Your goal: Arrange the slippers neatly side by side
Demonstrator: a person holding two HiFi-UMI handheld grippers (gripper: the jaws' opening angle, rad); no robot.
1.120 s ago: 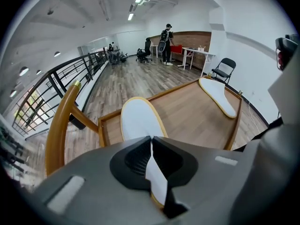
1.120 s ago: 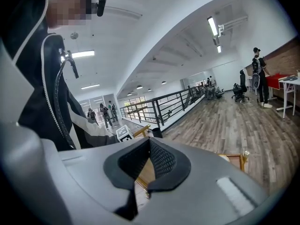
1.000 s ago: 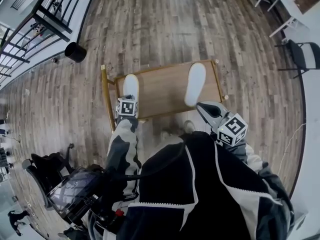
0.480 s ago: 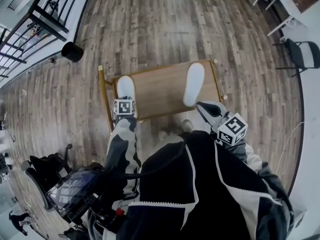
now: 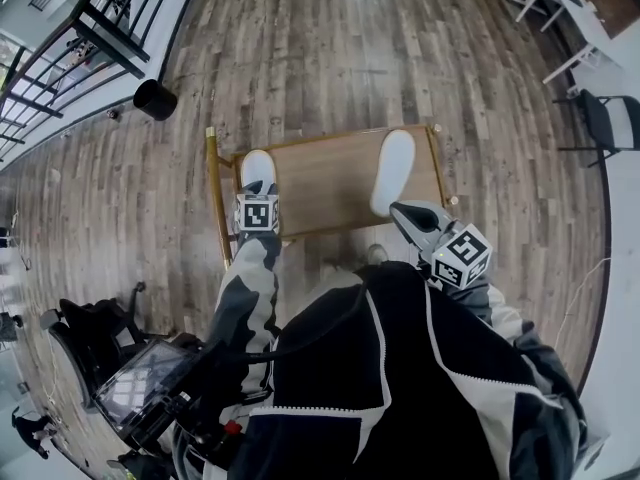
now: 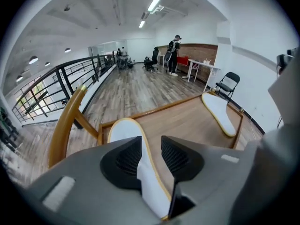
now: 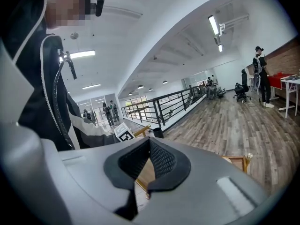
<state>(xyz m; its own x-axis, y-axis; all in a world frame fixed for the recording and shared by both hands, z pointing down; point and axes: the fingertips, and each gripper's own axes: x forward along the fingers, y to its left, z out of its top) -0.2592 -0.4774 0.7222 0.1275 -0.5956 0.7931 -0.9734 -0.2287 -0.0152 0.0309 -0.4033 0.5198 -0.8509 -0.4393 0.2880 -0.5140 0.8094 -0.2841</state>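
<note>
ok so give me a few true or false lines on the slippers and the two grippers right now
1. The slippers lie touching, side by side. False: the left slipper and the right slipper lie apart, at opposite ends of the table.
2. The right gripper is shut with nothing between its jaws. True.
3. The left gripper is clamped on the right slipper. False: its jaws have just been opening and stand apart, with the left slipper between them.
4. Both slippers rest on the table. True.
</note>
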